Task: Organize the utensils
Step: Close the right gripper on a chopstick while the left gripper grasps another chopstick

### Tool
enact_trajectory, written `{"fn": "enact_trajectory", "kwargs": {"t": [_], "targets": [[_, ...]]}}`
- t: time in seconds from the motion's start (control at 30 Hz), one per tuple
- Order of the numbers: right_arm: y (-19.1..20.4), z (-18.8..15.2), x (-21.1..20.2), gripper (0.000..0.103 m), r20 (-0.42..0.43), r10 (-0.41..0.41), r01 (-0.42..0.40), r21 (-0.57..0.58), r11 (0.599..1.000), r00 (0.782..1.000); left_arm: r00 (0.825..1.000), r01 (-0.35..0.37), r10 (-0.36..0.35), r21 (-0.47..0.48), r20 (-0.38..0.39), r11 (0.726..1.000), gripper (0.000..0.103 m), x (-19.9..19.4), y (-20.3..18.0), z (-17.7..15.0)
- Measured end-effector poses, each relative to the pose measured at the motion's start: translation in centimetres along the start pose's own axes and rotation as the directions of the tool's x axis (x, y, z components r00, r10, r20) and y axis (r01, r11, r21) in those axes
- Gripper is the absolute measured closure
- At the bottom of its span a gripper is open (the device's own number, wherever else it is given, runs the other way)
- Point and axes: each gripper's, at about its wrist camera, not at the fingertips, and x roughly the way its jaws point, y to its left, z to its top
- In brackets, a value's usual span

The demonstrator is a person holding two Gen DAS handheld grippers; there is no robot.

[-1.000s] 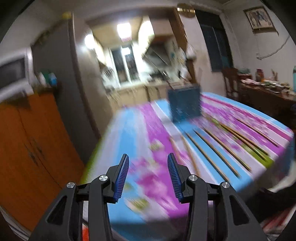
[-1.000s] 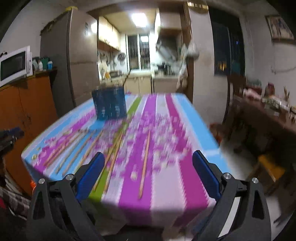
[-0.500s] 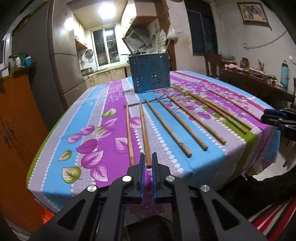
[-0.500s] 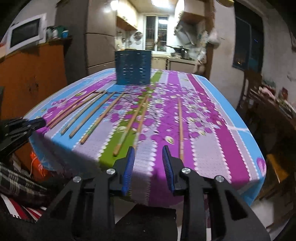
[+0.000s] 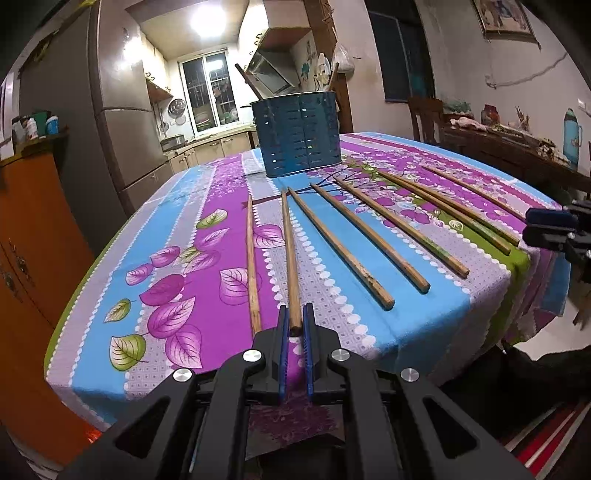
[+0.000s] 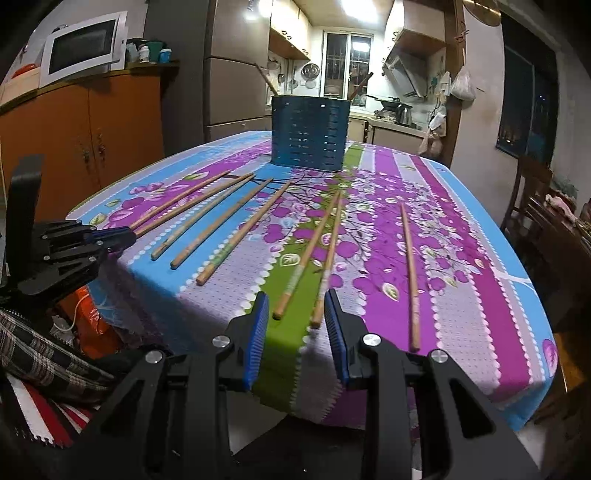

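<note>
My left gripper clenches the near end of one chopstick, well short of the blue holder: light, stiff, round, likely slippery. My right gripper stands unclenched around two chopstick ends.

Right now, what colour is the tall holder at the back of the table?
Dark blue, with rows of little slots. The holder shows best in the right wrist view.

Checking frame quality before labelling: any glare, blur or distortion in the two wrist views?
Left wrist: sharp on the chopsticks; ceiling light blown out; fisheye bends the table edge, corners black. Right wrist: chopsticks near the right gripper slightly soft; kitchen lights glare; window side dark; blue holder clear.
</note>
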Motion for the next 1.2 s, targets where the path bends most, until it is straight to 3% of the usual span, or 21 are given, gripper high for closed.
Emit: {"fn": "enact_trajectory", "kwargs": {"t": [0.1,0.23,0.4,0.53,1.2], "targets": [[0.3,0.0,0.5,0.073,-0.004,-0.004,0.004,-0.010,1.000,1.000,1.000,-0.007,0.007,-0.013,0.009,1.000,0.095,0.1,-0.1,-0.1],[0.8,-0.2,1.6,0.084,-0.020,-0.002,0.002,-0.017,1.000,1.000,1.000,-0.009,0.010,-0.026,0.015,1.000,0.095,0.0,-0.2,-0.2],[1.1,-0.3,2.6,0.087,-0.023,-0.024,0.023,-0.020,1.000,0.999,1.000,-0.017,0.018,-0.026,0.022,1.000,0.095,-0.1,-0.3,-0.3],[1.2,-0.4,2.8,0.095,-0.017,-0.012,0.012,-0.006,1.000,1.000,1.000,-0.017,0.018,-0.031,0.024,0.999,0.095,-0.1,-0.3,-0.3],[1.4,-0.3,2.8,0.097,-0.004,-0.033,0.033,-0.005,0.999,0.999,0.999,-0.036,0.037,-0.021,0.033,0.999,0.095,0.0,-0.5,-0.3]]}}
